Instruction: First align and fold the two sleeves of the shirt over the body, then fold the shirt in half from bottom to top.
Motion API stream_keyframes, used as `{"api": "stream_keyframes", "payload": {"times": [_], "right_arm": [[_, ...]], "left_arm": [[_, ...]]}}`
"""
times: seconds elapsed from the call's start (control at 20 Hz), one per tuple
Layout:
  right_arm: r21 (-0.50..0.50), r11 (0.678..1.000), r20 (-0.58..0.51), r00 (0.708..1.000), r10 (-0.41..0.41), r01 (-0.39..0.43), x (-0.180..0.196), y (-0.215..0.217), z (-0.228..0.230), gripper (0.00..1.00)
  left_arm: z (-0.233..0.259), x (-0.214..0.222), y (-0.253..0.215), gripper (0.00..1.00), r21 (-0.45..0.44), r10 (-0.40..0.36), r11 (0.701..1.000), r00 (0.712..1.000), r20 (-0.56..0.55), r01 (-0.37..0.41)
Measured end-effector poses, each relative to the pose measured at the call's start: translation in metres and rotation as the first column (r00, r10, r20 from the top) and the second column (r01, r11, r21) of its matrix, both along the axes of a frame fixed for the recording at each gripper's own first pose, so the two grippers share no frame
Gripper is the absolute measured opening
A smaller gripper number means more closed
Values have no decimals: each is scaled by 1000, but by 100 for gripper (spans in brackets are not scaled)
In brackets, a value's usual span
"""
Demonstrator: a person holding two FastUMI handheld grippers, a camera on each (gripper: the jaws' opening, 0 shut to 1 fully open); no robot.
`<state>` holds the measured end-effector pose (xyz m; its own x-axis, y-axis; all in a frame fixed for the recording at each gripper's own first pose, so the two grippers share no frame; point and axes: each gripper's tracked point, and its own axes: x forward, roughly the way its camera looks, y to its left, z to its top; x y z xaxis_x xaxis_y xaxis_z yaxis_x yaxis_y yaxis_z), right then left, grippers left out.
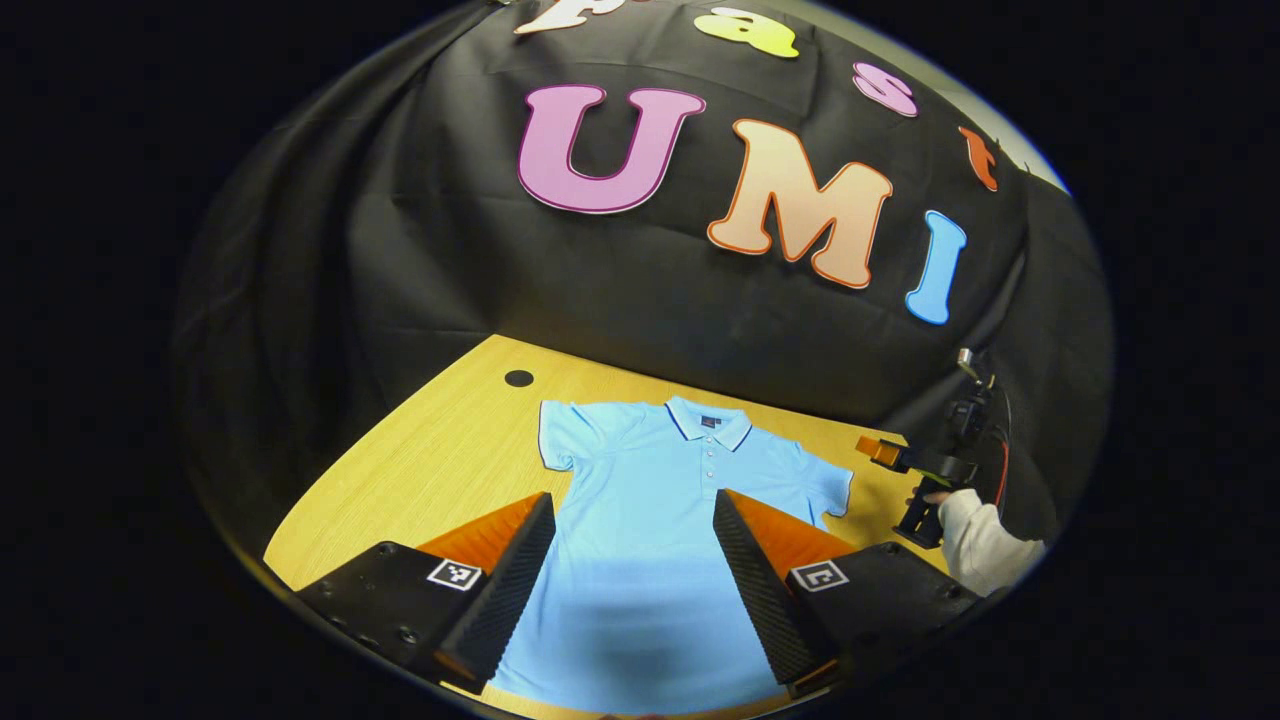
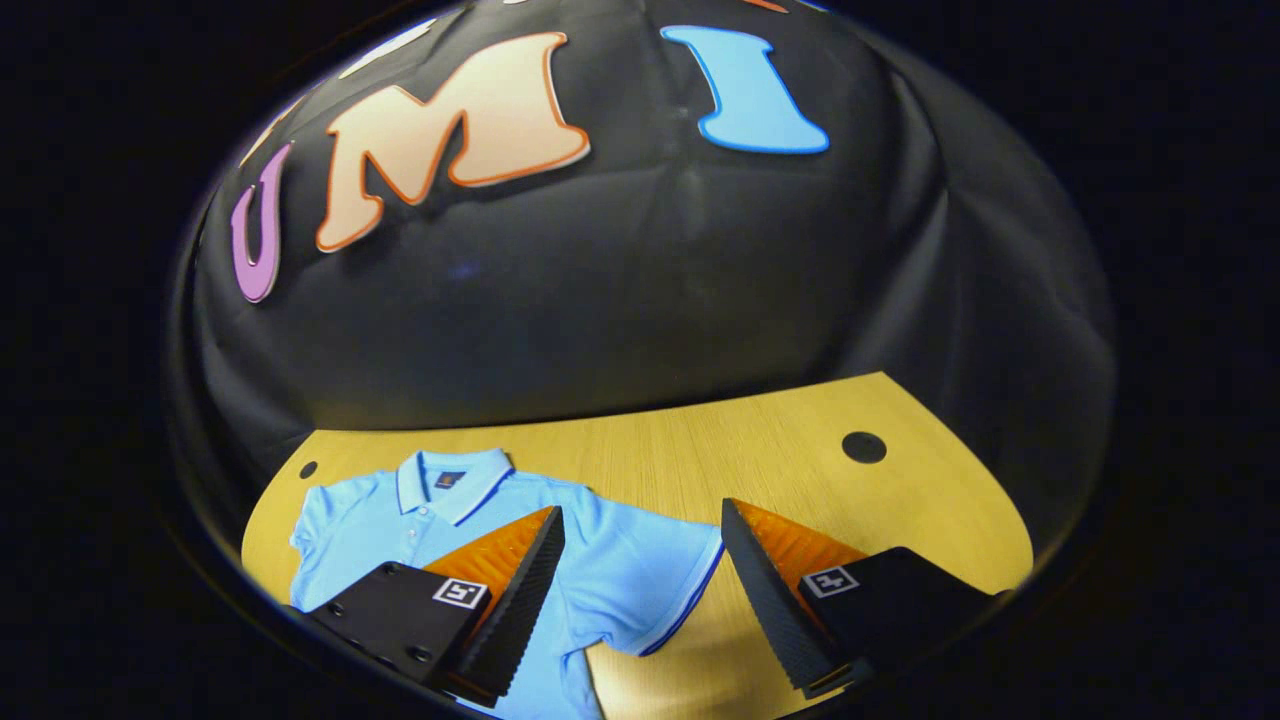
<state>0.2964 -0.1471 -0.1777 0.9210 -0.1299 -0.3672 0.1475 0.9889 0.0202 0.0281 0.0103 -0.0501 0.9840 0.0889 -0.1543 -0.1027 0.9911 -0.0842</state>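
A light blue polo shirt (image 1: 650, 520) lies flat and face up on the wooden table (image 1: 460, 460), collar at the far side, both short sleeves spread out. My left gripper (image 1: 632, 505) hovers open over the shirt's body, with nothing between its fingers. In the left gripper view the other gripper (image 1: 905, 465) shows at the right, held by a hand in a white sleeve (image 1: 975, 540), beside the shirt's right sleeve (image 1: 825, 490). In the right gripper view my right gripper (image 2: 640, 520) stands open above that sleeve (image 2: 660, 590), its hem lying between the fingers.
The table (image 2: 700, 460) has a round black hole near each far corner (image 1: 518, 378) (image 2: 863, 446). Black cloth hangs as a wall right behind the table's far edge. Bare wood lies to the right of the shirt in the right gripper view.
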Motion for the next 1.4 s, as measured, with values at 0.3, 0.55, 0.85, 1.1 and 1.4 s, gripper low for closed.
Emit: {"api": "stream_keyframes", "payload": {"times": [0.3,0.55,0.85,1.1,1.4], "right_arm": [[-31,999,-105,994,-34,31,22,-22,-64,94],[-38,999,-128,991,-25,20,27,-20,-83,98],[-79,997,-127,992,-24,14,29,-28,-87,77],[-55,998,-131,991,13,-20,28,-18,-89,36],[30,995,-77,992,97,-95,21,31,-60,9]], "left_arm": [[-7,14,-11,95,-50,-12,999,1000,-12,11],[-16,21,-11,96,-42,-4,999,999,-36,3],[-21,23,-17,96,-58,-13,998,999,-45,10],[-24,24,-18,95,-67,-11,998,999,-53,8],[-25,21,-15,96,-76,1,997,998,-60,-5]]}}
